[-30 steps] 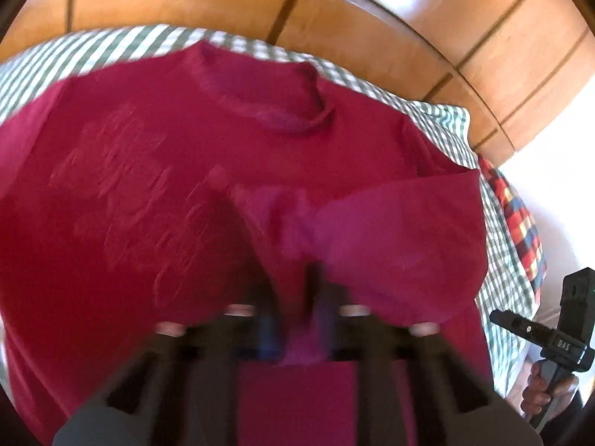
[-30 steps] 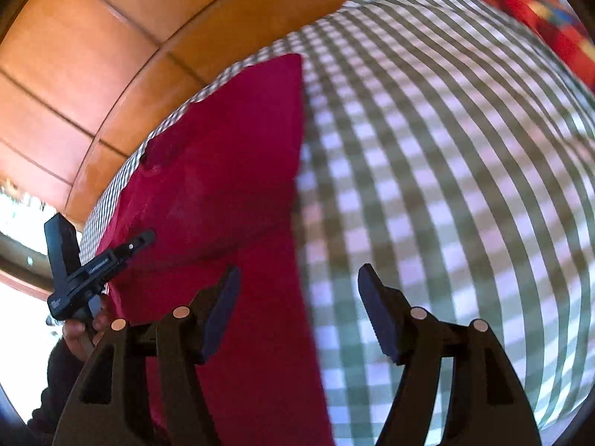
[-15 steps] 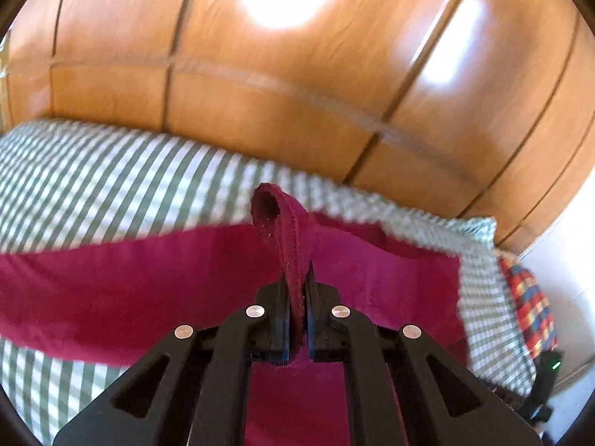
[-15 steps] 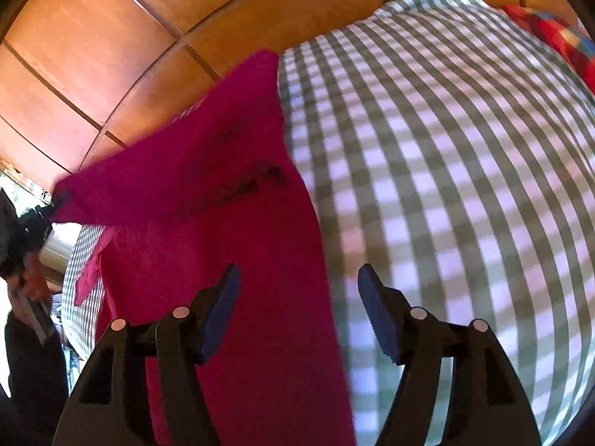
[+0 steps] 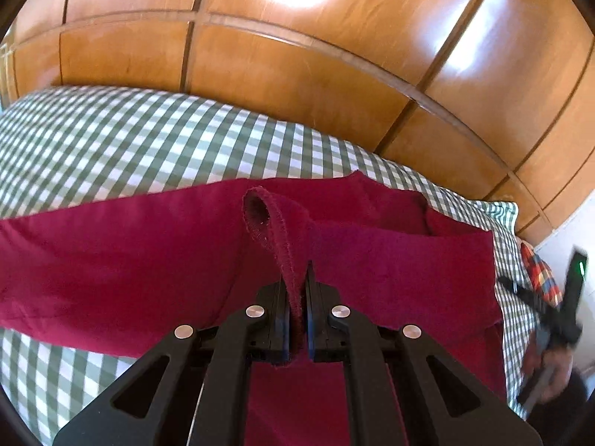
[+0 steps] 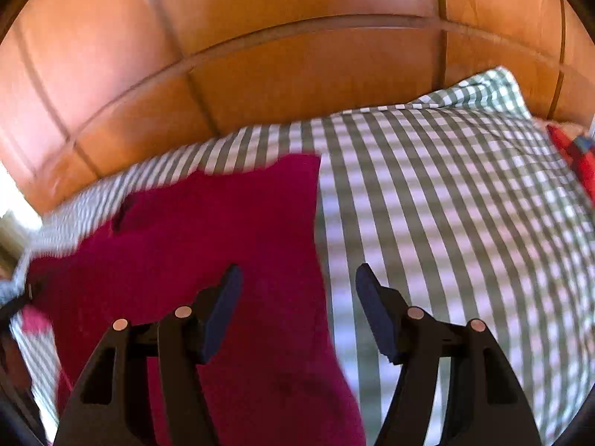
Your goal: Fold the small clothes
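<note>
The dark red soft knit garment (image 5: 156, 260) is spread, partly folded, on the green-and-white checked bedcover (image 5: 111, 141), with a hemmed edge pinched and drawn up between the closed jaws of the left tool (image 5: 296, 316). The right tool (image 6: 297, 297) is held open and empty above the garment's straight side edge. The fabric is judged light, limp and non-slippery, best taken at a hem or corner, where sagging is likeliest controlled.
</note>
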Demonstrator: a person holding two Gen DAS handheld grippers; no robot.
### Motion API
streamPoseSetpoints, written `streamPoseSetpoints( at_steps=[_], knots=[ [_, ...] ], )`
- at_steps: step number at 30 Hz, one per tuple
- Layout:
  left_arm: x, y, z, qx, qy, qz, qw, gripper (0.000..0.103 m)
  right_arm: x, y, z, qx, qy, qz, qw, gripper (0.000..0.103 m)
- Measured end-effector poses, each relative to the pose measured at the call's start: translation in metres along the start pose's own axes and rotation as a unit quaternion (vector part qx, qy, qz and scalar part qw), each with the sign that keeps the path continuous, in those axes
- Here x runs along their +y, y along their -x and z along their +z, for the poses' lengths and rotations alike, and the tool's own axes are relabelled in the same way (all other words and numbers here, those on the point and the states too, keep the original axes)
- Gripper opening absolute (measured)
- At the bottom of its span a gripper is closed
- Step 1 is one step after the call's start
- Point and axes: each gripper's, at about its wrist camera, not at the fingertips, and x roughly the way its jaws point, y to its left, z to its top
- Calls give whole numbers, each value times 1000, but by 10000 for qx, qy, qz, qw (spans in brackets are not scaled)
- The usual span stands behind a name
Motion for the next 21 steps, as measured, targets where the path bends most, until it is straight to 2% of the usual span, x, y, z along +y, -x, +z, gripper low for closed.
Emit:
streamPoseSetpoints(
  at_steps=[3, 5, 6, 9, 10, 11, 13, 14, 15, 16, 17, 18, 19, 21],
  knots=[
    [-1, 4, -3, -58, -163, 10, 9999, 4, -8, -16, 22, 85, -359, 237, 9990, 66],
    [-1, 6, -6, -119, -247, 10, 9996, 5, -6, -31, 35, 333, -338, 304, 9984, 16],
    [1, 8, -8, -190, -213, 6, 9996, 5, -4, -35, 38, 382, -258, 223, 9987, 8],
    [6, 8, -5, -329, -38, -6, 9995, 5, 2, -36, 49, 165, -52, 151, 9997, 7],
    [6, 3, -4, -299, 1, 72, 9995, 5, 1, -41, 50, 215, -105, 108, 9997, 7],
    [5, -5, -3, -215, -7, 213, 9995, 5, -1, -52, 49, 362, -102, -110, 9992, 7],
    [4, -31, -4, 149, 44, 358, 9992, 5, -3, -72, 39, 556, 58, -557, 9969, 10],
    [3, -43, -5, 291, 63, 460, 9985, 5, -3, -75, 36, 499, 118, -633, 9967, 13],
    [2, -53, -7, 401, 55, 609, 9973, 6, -4, -75, 35, 431, 152, -748, 9961, 21],
    [1, -62, -10, 495, 66, 710, 9962, 7, -5, -74, 35, 409, 160, -847, 9954, 36],
    [1, -63, -12, 485, 92, 736, 9961, 7, -7, -71, 36, 385, 171, -972, 9944, 43],
    [1, -61, -12, 434, 128, 752, 9961, 13, -9, -68, 36, 356, 171, -1066, 9935, 60],
    [4, -56, -12, 360, 223, 738, 9964, 20, -12, -61, 37, 284, 153, -1119, 9932, 67],
    [12, -41, -11, 132, 473, 751, 9960, 25, -15, -43, 34, 80, 151, -1091, 9939, 67]
  ],
)
